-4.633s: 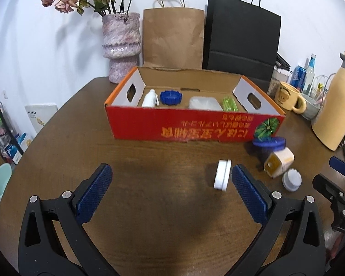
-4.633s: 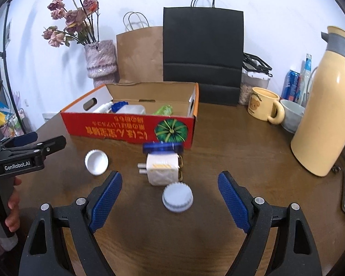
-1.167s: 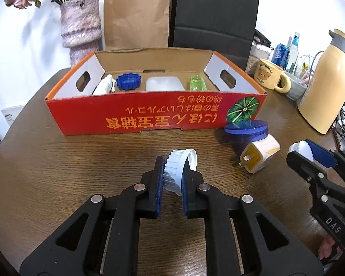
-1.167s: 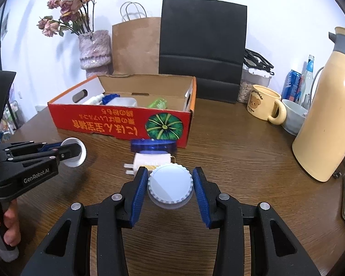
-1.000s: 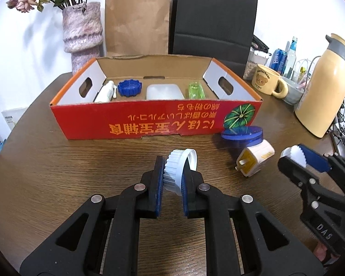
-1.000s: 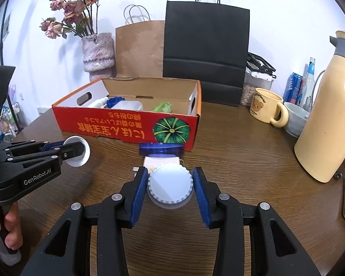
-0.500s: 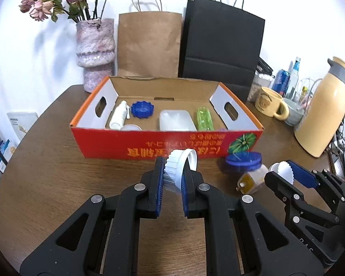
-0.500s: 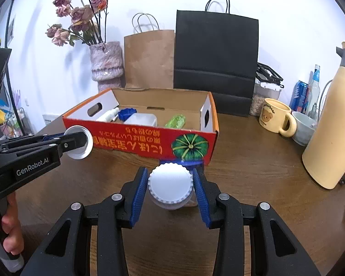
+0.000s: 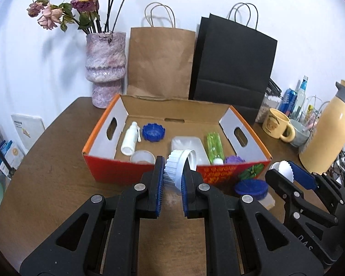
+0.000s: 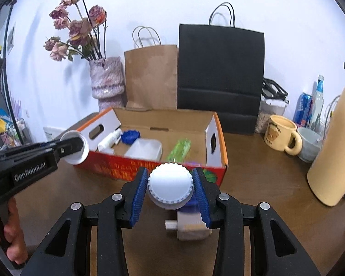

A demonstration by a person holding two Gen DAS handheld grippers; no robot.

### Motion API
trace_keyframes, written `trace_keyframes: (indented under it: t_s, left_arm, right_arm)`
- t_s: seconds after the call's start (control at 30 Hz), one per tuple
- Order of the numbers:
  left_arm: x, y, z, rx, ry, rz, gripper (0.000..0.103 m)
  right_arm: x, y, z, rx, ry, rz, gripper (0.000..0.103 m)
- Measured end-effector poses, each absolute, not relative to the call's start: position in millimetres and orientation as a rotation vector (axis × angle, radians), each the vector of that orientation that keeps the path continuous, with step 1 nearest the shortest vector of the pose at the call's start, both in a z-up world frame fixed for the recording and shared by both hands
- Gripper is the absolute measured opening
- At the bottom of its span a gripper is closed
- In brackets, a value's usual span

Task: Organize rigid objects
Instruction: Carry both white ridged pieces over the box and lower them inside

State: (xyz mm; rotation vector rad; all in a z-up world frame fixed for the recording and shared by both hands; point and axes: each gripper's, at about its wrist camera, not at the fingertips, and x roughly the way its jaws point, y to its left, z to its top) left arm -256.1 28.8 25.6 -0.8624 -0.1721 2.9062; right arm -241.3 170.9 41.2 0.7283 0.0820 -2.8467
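Lids, two, white, ribbed. First lid (image 9: 177, 169) is sitting on edge at centre of the left wrist view, with the left gripper (image 9: 172, 180) clamping its jaws on both faces; it is hanging in front of the near wall of the cardboard box (image 9: 117, 170). Second lid (image 10: 170, 184) is lying flat-face-up at lower centre of the right wrist view, with the right gripper (image 10: 170, 191) pinching its rim between both blue pads (image 10: 139, 193).

Box, red-fronted, open-topped, is occupying the middle of both views. Contents are lying on its floor: white bottle (image 9: 130, 140) at left, blue cap (image 9: 153, 132) beside it, clear tub (image 9: 187, 146) at centre, green bottle (image 9: 215, 146) at right, purple cap (image 9: 234, 160) and a round clear cup (image 9: 143, 156) against the near wall.

Blue disc (image 9: 251, 187) is resting on the table (image 9: 57, 184) right of the box, touching a beige plug (image 10: 192, 226).

Background items are standing behind: vase (image 9: 105, 65) with dried roses at upper left, brown bag (image 9: 161, 62), black bag (image 9: 234, 62), mug (image 9: 277, 124), yellow flask (image 9: 329, 135) at right.

A hand (image 10: 13, 234) is showing at the lower left edge of the right wrist view.
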Motion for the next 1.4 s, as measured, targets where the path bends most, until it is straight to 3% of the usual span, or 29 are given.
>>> trace_keyframes:
  t_s: [1.4]
  left_arm:
    - [-377,12,15,-0.893,-0.122,3.005,0.01]
  right_arm:
    - [-383,154,33,0.844,0.131,-2.798,0.045]
